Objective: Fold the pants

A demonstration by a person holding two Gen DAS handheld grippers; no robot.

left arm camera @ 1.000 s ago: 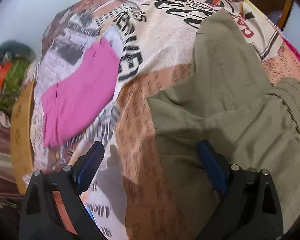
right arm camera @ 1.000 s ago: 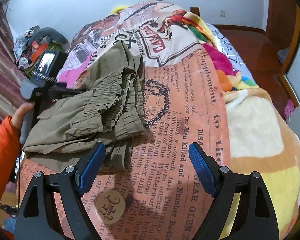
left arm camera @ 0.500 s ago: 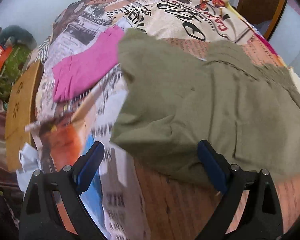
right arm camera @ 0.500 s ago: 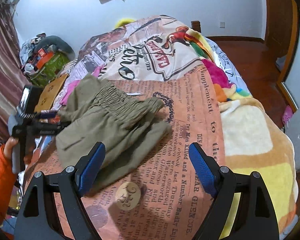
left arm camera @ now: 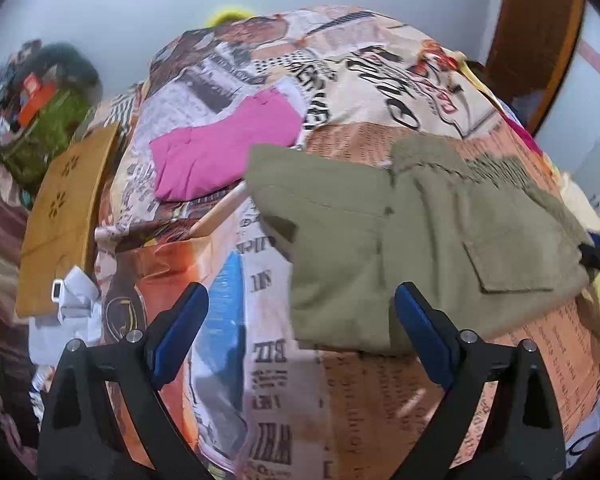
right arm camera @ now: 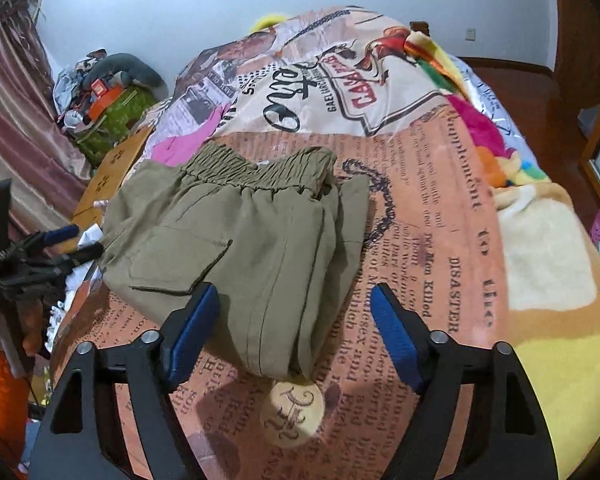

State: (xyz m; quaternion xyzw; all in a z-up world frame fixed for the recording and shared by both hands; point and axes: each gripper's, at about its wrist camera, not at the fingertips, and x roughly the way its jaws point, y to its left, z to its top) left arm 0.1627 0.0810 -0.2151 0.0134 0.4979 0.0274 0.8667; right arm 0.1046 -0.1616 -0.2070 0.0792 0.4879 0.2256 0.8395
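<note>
Now the olive pants (right arm camera: 236, 236) lie folded into a compact stack on the printed bedspread (right arm camera: 428, 208), just beside the pink garment (left arm camera: 224, 152); your left gripper (left arm camera: 300, 332) and right gripper (right arm camera: 294, 332) both gape wide, holding nothing; the folding looks essentially done, so next you'd only square the edges.

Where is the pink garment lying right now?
In the left wrist view the pink garment lies flat on the bed's printed cover, upper left of the folded olive pants, near the wooden board.
</note>
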